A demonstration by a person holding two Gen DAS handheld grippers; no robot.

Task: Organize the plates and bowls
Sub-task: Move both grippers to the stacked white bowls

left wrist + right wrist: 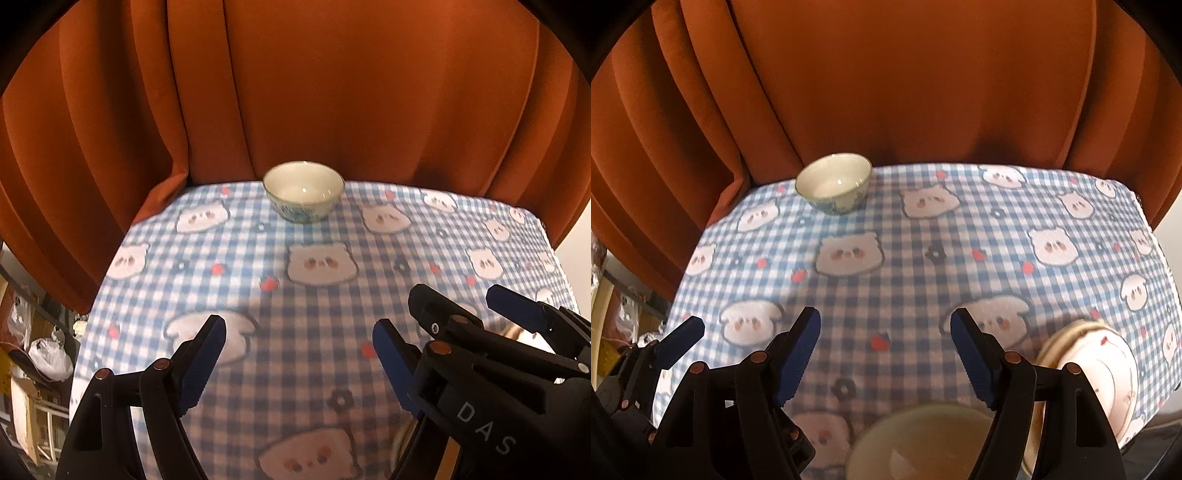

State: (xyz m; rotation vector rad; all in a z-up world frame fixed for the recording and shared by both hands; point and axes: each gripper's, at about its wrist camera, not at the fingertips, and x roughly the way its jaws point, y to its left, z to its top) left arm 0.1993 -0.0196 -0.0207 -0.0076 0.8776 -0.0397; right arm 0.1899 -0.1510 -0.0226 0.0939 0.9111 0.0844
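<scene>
A small white bowl (303, 191) with a blue-green pattern stands upright at the far edge of the checked tablecloth, also in the right wrist view (834, 188). My left gripper (299, 343) is open and empty, well short of it. My right gripper (885, 332) is open and empty; it also shows at the right of the left wrist view (454, 302). Just below the right gripper sits a pale bowl (923, 443), blurred. A stack of white plates (1097, 369) with a pink pattern lies right of it.
The blue-and-white checked cloth (295, 295) with bear prints covers the table. An orange curtain (332, 92) hangs right behind it. Clutter and bags (44, 350) sit beyond the table's left edge.
</scene>
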